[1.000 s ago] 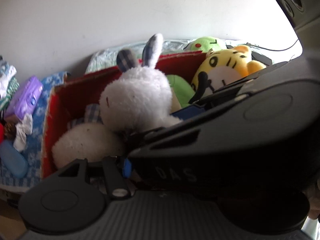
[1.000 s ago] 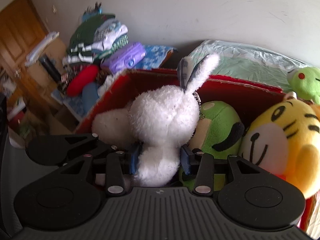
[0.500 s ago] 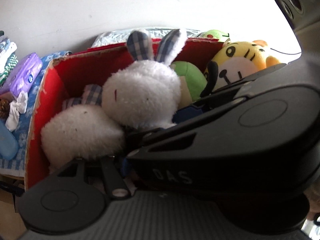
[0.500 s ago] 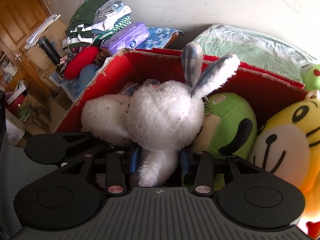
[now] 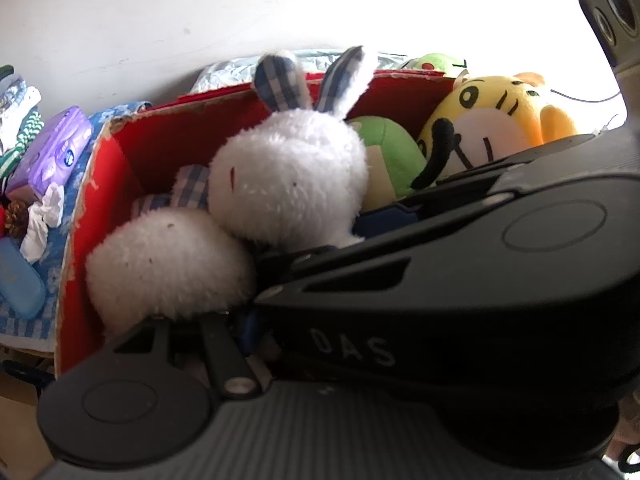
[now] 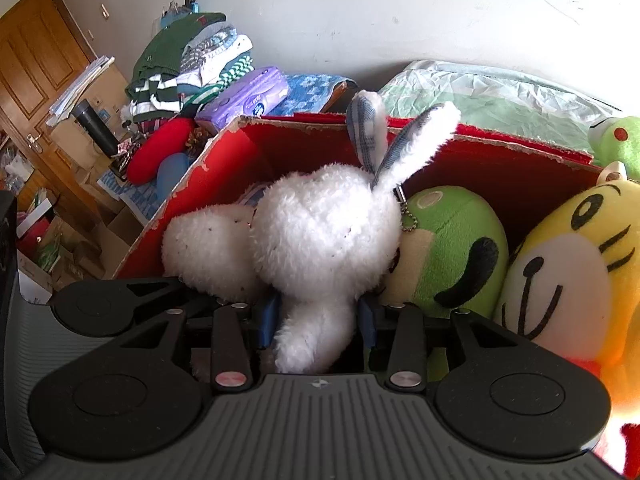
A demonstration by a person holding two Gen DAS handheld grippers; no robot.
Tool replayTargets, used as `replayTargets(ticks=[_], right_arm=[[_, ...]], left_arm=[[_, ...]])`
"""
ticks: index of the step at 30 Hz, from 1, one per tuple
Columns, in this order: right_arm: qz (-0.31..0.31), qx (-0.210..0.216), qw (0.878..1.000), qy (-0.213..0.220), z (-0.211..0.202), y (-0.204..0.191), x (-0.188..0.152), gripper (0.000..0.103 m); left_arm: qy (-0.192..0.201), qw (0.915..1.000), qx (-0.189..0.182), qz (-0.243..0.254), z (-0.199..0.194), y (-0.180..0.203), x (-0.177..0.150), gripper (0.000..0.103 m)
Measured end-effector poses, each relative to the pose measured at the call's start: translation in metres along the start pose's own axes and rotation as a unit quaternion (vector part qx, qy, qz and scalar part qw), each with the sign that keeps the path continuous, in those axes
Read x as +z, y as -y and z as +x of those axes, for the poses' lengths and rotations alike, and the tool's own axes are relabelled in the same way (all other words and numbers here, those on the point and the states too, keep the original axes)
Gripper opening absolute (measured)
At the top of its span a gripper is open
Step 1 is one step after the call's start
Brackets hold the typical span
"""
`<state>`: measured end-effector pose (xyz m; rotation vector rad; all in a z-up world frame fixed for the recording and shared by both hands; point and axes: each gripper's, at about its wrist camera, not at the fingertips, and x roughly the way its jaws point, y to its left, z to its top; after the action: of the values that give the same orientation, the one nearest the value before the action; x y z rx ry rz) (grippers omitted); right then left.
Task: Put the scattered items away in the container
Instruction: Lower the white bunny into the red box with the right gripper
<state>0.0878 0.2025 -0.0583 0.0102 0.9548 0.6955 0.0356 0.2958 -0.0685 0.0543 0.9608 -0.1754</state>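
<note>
Right wrist view: right tool point(image 6: 318, 318) points down into red cardboard box point(image 6: 516, 168); its two blue pads pinch a limb of white plush rabbit point(image 6: 324, 236), so it's closed on the rabbit w/ jaws only part-way apart; rabbit sits inside the box, head up, checked ears point(image 6: 368, 132) sticking above the back rim; a bead chain hangs by its head. Beside it on the left, a 2nd white fluffy lump point(image 6: 204, 248), prob. same toy's body, touching the head; on the right, green plush point(image 6: 448, 248) pressed against rabbit, then yellow tiger plush point(image 6: 568, 264) at the box's right end; another green frog plush point(image 6: 616, 144) sits behind the box, outside it. Beyond the box: purple wipes pack point(image 6: 244, 98), stack of folded clothes point(image 6: 188, 60), red cushion point(image 6: 156, 148), wooden door point(image 6: 28, 64) far left.

Left wrist view: left tool point(image 5: 256, 328) is low at the box's near-left corner, mostly hidden behind the right tool's black body point(image 5: 460, 280), which crosses in front; one blue pad point(image 5: 248, 326) shows just below the white lump; its jaws have just been opening; 2nd pad is hidden, so can't tell if anything's gripped or how wide it stands. Rabbit point(image 5: 288, 180) lies in the box point(image 5: 100, 200) w/ tiger point(image 5: 480, 128) at the far end.
</note>
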Motion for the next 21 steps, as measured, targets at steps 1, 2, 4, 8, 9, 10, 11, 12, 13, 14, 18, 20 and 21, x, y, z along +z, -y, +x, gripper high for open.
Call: replayTargets(ticks=[1, 2, 4, 8, 9, 10, 11, 12, 13, 14, 18, 20, 21], right_arm=[[0.003, 0.000, 1.000, 0.002, -0.0004, 0.0006, -0.0005, 0.042], [0.004, 0.000, 1.000, 0.004, -0.0008, 0.0008, -0.0008, 0.042], [0.003, -0.004, 1.000, 0.007, -0.0013, -0.0005, -0.0010, 0.042], [0.004, -0.011, 1.000, 0.008, -0.0016, -0.0029, -0.0016, 0.042], [0.006, -0.014, 1.000, 0.009, -0.0018, -0.0034, -0.0019, 0.042], [0.006, -0.016, 1.000, 0.009, -0.0020, -0.0039, -0.0023, 0.042], [0.007, -0.017, 1.000, 0.009, -0.0021, -0.0042, -0.0024, 0.042], [0.007, -0.017, 1.000, 0.009, -0.0020, -0.0043, -0.0024, 0.042], [0.008, -0.017, 1.000, 0.009, -0.0020, -0.0044, -0.0023, 0.042], [0.008, -0.017, 1.000, 0.009, -0.0022, -0.0044, -0.0025, 0.042], [0.004, -0.019, 1.000, 0.010, -0.0020, -0.0055, -0.0026, 0.042], [0.003, -0.018, 1.000, 0.012, -0.0019, -0.0049, -0.0025, 0.042], [0.005, -0.016, 1.000, 0.012, -0.0020, -0.0038, -0.0025, 0.042]], left_arm=[[0.001, 1.0000, 0.001, 0.000, 0.0001, 0.0012, -0.0004, 0.057], [0.002, 1.0000, 0.002, -0.001, 0.0006, 0.0031, -0.0007, 0.058], [0.001, 1.0000, 0.004, -0.003, 0.0001, 0.0046, -0.0008, 0.058], [-0.002, 0.9999, 0.004, -0.010, -0.0006, 0.0046, -0.0028, 0.059], [-0.001, 0.9999, 0.004, -0.011, -0.0008, 0.0046, -0.0033, 0.060], [-0.001, 0.9999, 0.003, -0.011, -0.0009, 0.0043, -0.0040, 0.060], [-0.001, 0.9999, 0.003, -0.012, -0.0011, 0.0044, -0.0043, 0.060], [-0.001, 0.9999, 0.003, -0.012, -0.0013, 0.0048, -0.0047, 0.060], [-0.001, 0.9999, 0.003, -0.012, -0.0015, 0.0051, -0.0050, 0.060], [-0.001, 0.9999, 0.003, -0.011, -0.0016, 0.0053, -0.0052, 0.060], [-0.004, 0.9999, 0.004, -0.011, -0.0021, 0.0048, -0.0060, 0.060], [-0.004, 0.9999, 0.003, -0.011, -0.0023, 0.0053, -0.0062, 0.060], [-0.004, 0.9999, 0.003, -0.011, -0.0019, 0.0051, -0.0058, 0.060]])
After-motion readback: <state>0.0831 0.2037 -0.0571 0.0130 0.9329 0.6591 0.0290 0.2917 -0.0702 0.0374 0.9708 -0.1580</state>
